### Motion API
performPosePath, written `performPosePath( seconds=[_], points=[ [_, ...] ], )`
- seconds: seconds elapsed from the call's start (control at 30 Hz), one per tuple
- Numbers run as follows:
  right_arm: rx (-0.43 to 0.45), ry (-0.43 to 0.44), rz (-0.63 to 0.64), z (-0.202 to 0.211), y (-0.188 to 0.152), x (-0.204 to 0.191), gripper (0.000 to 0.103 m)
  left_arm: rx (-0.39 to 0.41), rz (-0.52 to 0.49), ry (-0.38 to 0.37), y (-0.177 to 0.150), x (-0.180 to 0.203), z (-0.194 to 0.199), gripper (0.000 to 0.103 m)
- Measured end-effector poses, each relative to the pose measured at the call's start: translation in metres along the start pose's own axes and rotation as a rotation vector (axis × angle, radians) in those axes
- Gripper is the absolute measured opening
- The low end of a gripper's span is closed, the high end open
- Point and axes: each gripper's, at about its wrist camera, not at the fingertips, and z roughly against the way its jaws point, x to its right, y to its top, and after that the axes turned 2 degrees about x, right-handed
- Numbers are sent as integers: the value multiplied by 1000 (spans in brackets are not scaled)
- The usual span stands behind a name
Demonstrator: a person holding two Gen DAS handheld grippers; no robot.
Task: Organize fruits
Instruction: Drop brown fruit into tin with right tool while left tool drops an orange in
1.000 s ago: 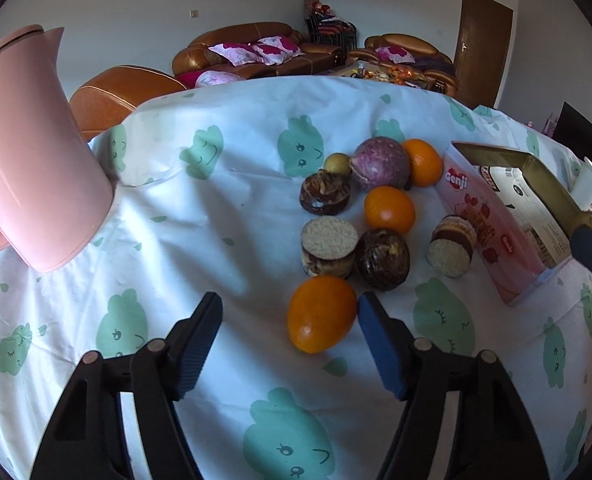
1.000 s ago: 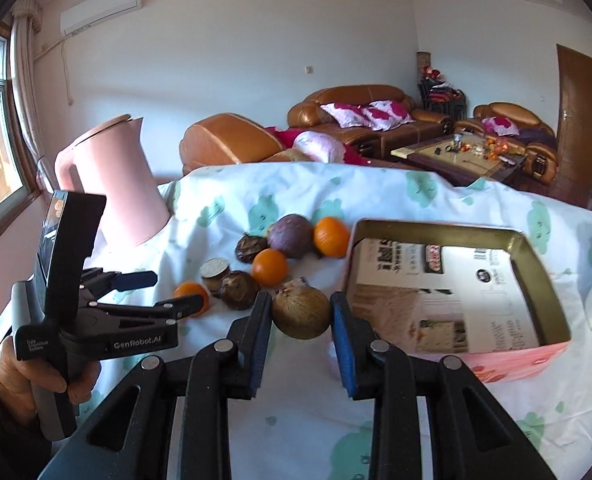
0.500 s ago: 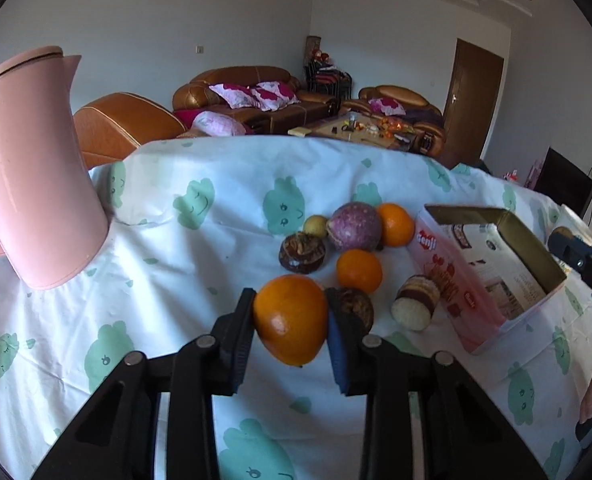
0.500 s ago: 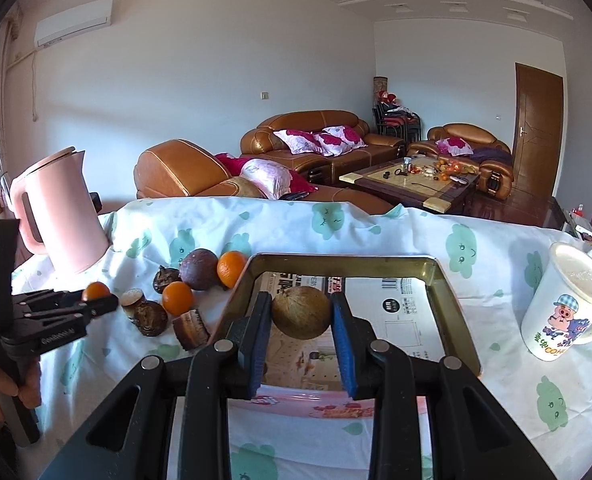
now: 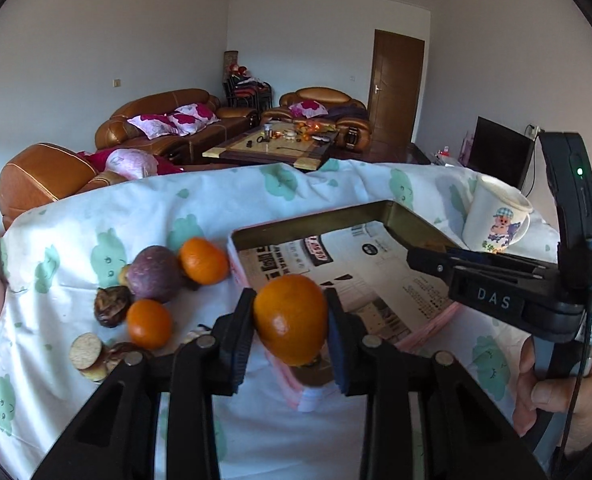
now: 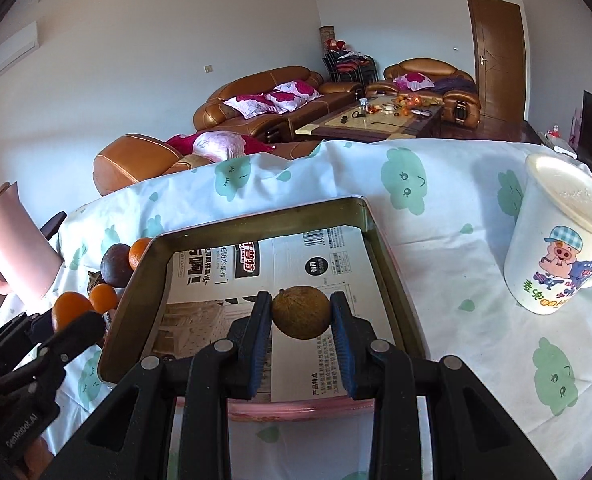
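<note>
Cloth, plastic and printed paper, as we see them

We see a matt white cotton-like tablecloth with green cloud prints (image 6: 448, 216), a shallow box with dull gold inner walls (image 6: 388, 264) lined with printed paper, a glossy, finely pitted round orange (image 5: 289, 318) between matt black plastic fingers (image 5: 237, 336), a rough, dull brown round fruit (image 6: 300, 312), and a smooth white plastic cartoon mug (image 6: 556, 240).

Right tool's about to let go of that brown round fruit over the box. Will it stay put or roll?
The brown fruit looks near-spherical, so it will probably roll on release. The box has raised walls and a flat paper-lined floor, which should likely stop it. Its rind looks matte, pinched at its sides by the right tool; slipping early seems unlikely.
</note>
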Motion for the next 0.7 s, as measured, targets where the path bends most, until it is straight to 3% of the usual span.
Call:
performPosePath(
  seconds=[0.2, 0.47, 0.57, 0.7],
  points=[
    [-14, 26, -17, -3, 2, 7, 32, -59, 1, 1, 4, 25, -33, 35],
    [-33, 73, -55, -8, 2, 11, 33, -89, -1, 27, -2, 27, -42, 35],
    [-28, 95, -61, -7, 1, 9, 42, -88, -6, 35, -2, 27, -41, 39],
    [9, 114, -71, -1, 2, 8, 60, -45, -27, 77, -2, 28, -35, 73]
  ],
)
